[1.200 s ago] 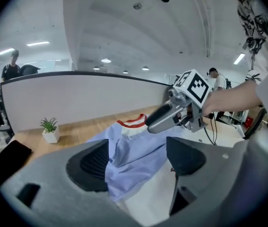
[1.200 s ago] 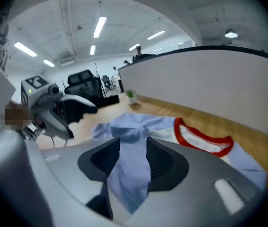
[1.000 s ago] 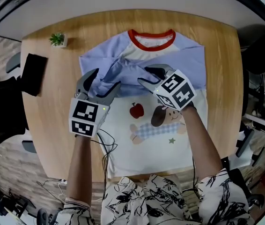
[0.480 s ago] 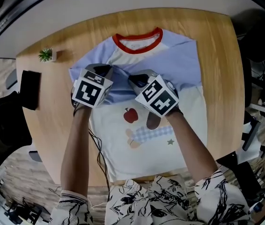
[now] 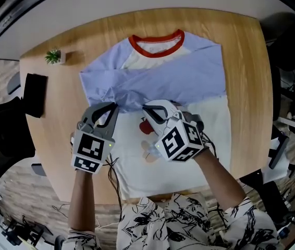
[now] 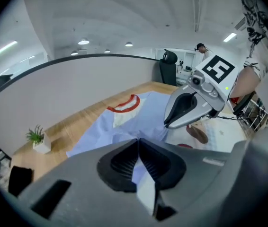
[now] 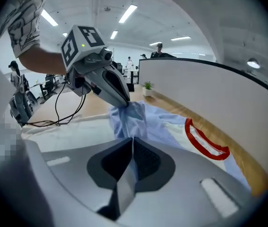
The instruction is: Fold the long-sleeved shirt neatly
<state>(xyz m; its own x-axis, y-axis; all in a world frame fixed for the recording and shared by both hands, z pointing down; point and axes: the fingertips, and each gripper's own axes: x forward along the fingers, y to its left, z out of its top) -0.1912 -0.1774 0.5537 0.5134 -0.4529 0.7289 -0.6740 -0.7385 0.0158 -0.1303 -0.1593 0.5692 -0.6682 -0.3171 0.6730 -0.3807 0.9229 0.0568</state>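
The long-sleeved shirt (image 5: 189,145) lies flat on the round wooden table (image 5: 244,51), red collar (image 5: 156,39) at the far side. Its blue sleeve (image 5: 158,82) is laid across the chest above the apple-and-dog print. My left gripper (image 5: 114,107) is shut on the sleeve's near edge at its left. A short way to the right, my right gripper (image 5: 146,110) is shut on the same edge. In the left gripper view, pale blue cloth (image 6: 143,183) shows between the closed jaws. The right gripper view shows the bunched sleeve (image 7: 134,119) hanging from the left gripper (image 7: 123,102).
A small potted plant (image 5: 53,56) and a flat black object (image 5: 34,87) sit on the table's left side. Thin cables (image 5: 113,165) trail from the left gripper over the shirt's hem. A grey partition (image 6: 77,84) runs behind the table.
Both grippers went from open to shut on the blue sleeve. They have since drawn back toward the person, and the sleeve's edge has come down over the chest.
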